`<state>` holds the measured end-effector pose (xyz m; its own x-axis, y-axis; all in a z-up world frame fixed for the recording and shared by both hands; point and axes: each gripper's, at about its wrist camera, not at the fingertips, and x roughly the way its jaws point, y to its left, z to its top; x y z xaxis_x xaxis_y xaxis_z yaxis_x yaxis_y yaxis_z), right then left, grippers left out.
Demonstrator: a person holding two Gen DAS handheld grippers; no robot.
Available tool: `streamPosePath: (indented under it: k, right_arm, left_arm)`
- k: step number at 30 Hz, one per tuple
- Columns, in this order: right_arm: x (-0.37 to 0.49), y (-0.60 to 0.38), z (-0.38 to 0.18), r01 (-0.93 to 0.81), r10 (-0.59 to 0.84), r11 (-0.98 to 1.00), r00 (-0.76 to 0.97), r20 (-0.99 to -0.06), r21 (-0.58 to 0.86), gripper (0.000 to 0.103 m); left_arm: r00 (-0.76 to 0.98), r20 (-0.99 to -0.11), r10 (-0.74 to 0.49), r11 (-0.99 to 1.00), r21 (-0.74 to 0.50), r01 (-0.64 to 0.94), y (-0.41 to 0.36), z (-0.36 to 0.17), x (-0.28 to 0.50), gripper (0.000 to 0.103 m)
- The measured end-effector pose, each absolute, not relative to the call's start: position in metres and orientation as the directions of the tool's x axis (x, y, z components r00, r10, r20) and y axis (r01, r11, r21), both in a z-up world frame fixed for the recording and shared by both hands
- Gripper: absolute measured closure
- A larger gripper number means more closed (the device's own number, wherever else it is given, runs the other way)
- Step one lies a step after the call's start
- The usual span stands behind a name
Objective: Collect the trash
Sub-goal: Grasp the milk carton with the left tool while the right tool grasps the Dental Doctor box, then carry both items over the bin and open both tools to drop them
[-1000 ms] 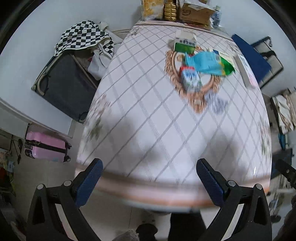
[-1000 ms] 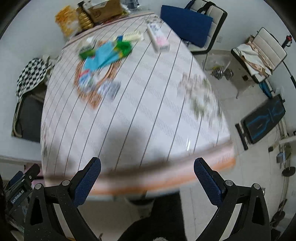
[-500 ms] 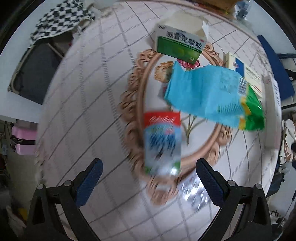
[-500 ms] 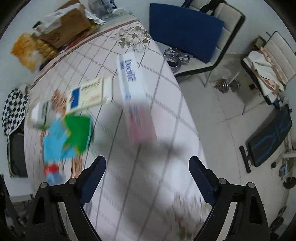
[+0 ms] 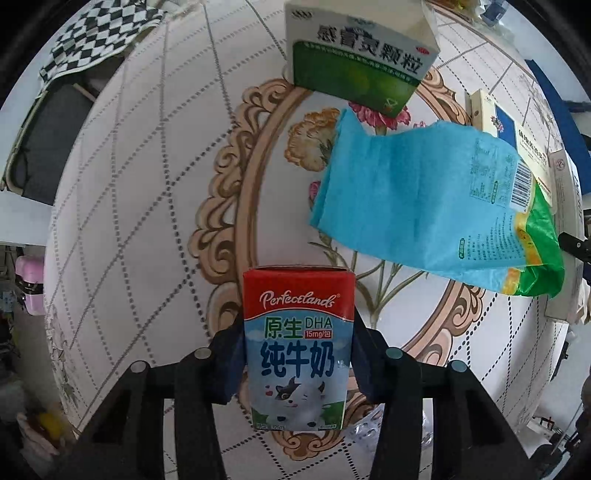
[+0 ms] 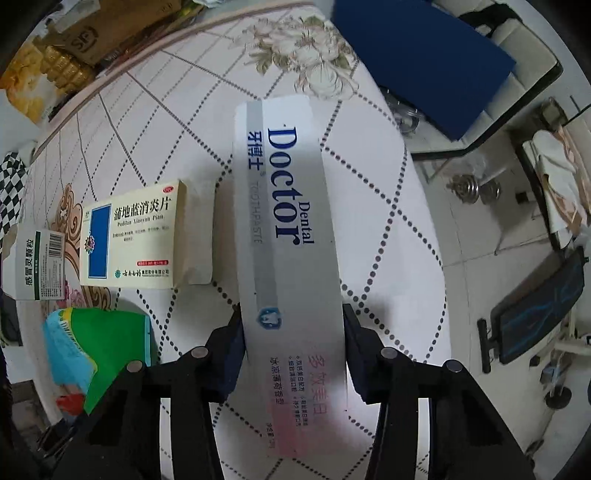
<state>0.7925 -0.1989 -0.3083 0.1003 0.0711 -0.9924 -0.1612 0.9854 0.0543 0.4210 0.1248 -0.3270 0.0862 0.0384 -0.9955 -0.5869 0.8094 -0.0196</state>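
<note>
My left gripper (image 5: pixel 297 354) is shut on a small milk carton (image 5: pixel 297 343) with a red top that lies on the patterned tablecloth (image 5: pixel 147 184). My right gripper (image 6: pixel 293 350) is shut on a long white toothpaste box (image 6: pixel 288 229) near the table's right edge. A green and white medicine box (image 5: pixel 358 62), a blue and green snack bag (image 5: pixel 424 206) and a yellow medicine box (image 6: pixel 136 240) lie on the table between the two grippers. A foil blister pack (image 5: pixel 369 439) peeks out under the left gripper.
A cardboard box (image 6: pixel 110 29) and gold-wrapped snacks (image 6: pixel 62 66) stand at the table's far end. A blue chair (image 6: pixel 424 62), dumbbells (image 6: pixel 476 188) and a bench (image 6: pixel 535 306) are on the floor to the right. A checkered bag (image 5: pixel 96 40) and a pink suitcase (image 5: pixel 29 288) are to the left.
Both grippers have moved forward over the table and closed: the left on the milk carton, the right on the toothpaste box. Both were open before.
</note>
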Motion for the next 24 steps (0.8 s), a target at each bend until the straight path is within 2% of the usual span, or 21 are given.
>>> streamPosePath:
  k: [6,12,17,24]
  right_arm:
    - [0.762,-0.205,-0.287,-0.176,0.092,0.982,0.14,-0.986,0.067,0.054]
    - [0.687,-0.214,-0.247,-0.205,0.139,0.974,0.188,-0.972,0.099,0.055]
    - [0.596,-0.218,-0.203,-0.226,0.177,0.967,0.249,-0.952,0.12,0.055]
    - [0.435,-0.216,-0.143,-0.256,0.231,0.955,0.325,-0.917,0.15,0.055]
  left_arm:
    - [0.148,-0.982,0.113,0.82,0.008,-0.573,0.115,-0.291,0.385,0.058]
    - [0.229,-0.963,0.139,0.837,-0.009,-0.547,0.089,-0.252,0.337,0.058]
    - [0.31,-0.94,0.143,0.868,-0.031,-0.496,0.071,-0.215,0.301,0.058]
    - [0.419,-0.901,0.114,0.9,-0.085,-0.428,0.063,-0.185,0.198,0.058]
